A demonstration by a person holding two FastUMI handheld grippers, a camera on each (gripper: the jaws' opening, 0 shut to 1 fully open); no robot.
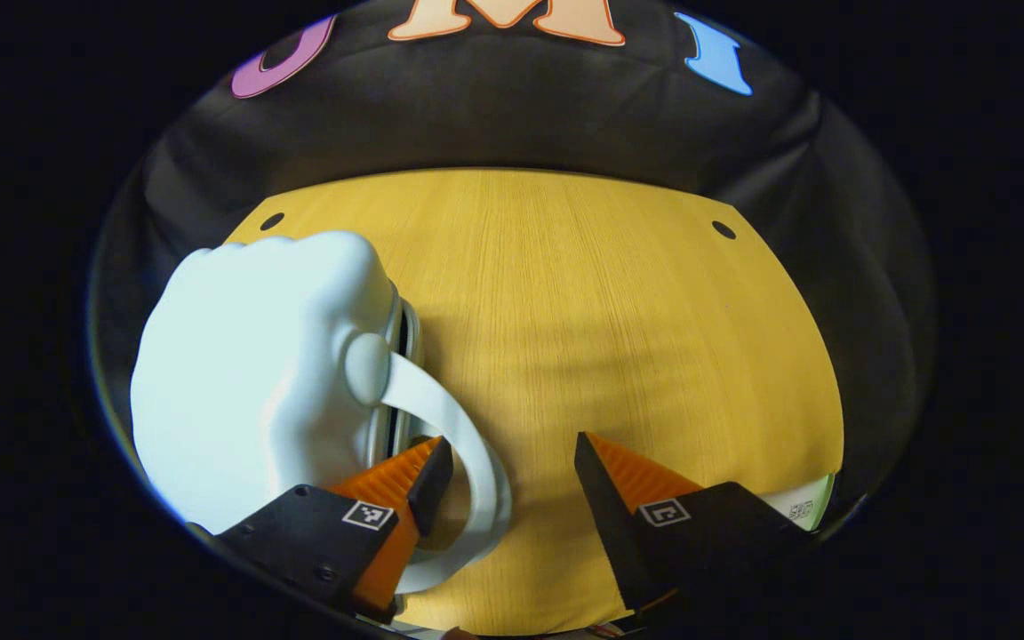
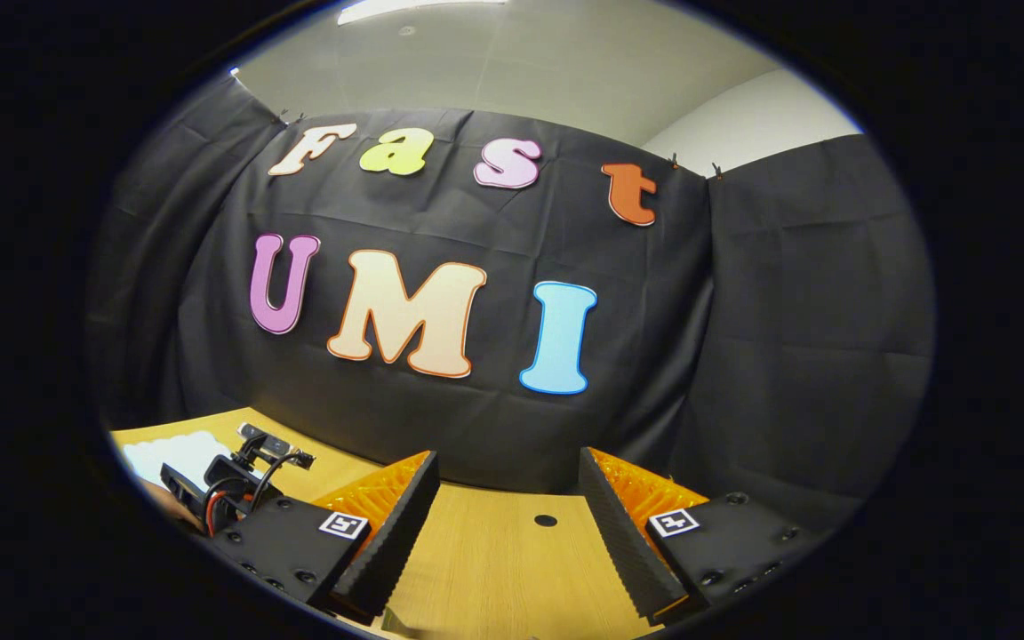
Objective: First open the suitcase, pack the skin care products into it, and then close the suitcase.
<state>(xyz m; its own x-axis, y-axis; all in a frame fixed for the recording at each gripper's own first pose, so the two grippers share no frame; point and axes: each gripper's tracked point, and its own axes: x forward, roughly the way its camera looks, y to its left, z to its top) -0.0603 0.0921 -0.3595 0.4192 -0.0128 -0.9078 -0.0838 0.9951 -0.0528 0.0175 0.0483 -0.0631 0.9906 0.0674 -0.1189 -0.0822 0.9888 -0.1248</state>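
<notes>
Ribbed pads face each other across a wide gap on the left tongs (image 1: pixel 512 476), which hold nothing; one finger sits against the suitcase's looped handle (image 1: pixel 468 462) at the lower left of the left gripper view. The right tongs (image 2: pixel 508 507) also stand wide and empty, raised and aimed at the booth wall, with the other tongs (image 2: pixel 236 484) low at the left. The suitcase (image 1: pixel 254 382) lies on the yellow wooden counter (image 1: pixel 610 338), left of centre: pale, glossy, with a rounded ribbed shell and a thin dark seam along its edge, seemingly shut. Being smooth and light-looking, it may slide or tip if the handle is tugged sideways. A white card (image 1: pixel 801 507) lies at lower right.
</notes>
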